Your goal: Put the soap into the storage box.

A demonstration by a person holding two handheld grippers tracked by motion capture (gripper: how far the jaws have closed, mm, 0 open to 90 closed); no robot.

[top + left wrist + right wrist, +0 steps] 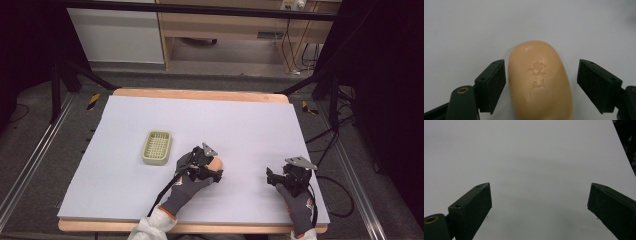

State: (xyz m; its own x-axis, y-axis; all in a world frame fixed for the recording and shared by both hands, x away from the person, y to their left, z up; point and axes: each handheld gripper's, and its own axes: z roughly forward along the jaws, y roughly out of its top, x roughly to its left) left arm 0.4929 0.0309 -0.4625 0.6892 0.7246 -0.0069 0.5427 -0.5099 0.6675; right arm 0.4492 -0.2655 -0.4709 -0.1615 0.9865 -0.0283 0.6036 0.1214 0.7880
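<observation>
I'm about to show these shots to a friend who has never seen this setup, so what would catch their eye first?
Probably the peach-coloured bar of soap with a stamped emblem, lying on the white table between the open jaws of the left hand-held gripper; one jaw is at its side, the other stands clear. Next, the pale green slotted soap dish to the left of that gripper. The right hand-held gripper is open over bare table.

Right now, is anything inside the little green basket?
Empty: the high view shows the green basket with bare mesh, while the soap lies outside.
</observation>
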